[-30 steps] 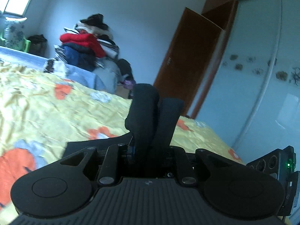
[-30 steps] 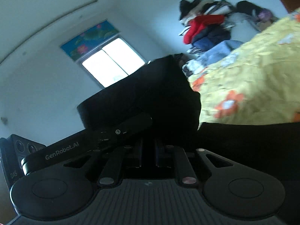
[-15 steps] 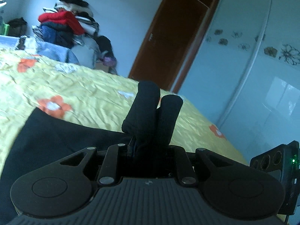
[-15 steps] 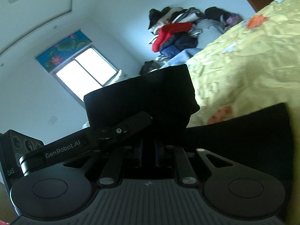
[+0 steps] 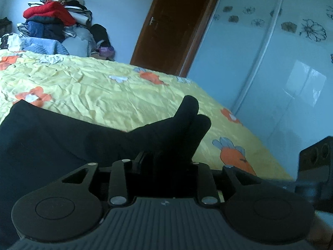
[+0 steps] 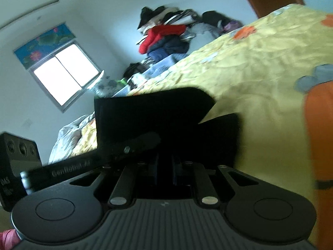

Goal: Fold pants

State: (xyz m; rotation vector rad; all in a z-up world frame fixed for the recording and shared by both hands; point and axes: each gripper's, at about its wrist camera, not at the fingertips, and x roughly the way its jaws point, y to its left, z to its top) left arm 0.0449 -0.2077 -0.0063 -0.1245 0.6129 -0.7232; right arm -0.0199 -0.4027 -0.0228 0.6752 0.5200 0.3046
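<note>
The left hand-held gripper [image 5: 192,112] has its black fingers [image 5: 187,106] a little apart, jaws just having opened; black cloth drapes up over one finger, though whether it is still pinched cannot be told. The right hand-held gripper [image 6: 164,145] is clenched on a folded flap of the black pants [image 5: 52,137], which lie spread on the bed [image 5: 104,91] near its front edge. Farther back, a clothes pile [image 5: 52,20] rises past the bed's far edge.

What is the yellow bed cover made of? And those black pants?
The yellow bed cover looks like thin woven cloth, maybe cotton: matte, full of fine crinkles, printed with orange carrots. The black pants look like soft, smooth fabric, matte with no shine; they drape limply, but they are too dark to tell the weave.
</note>
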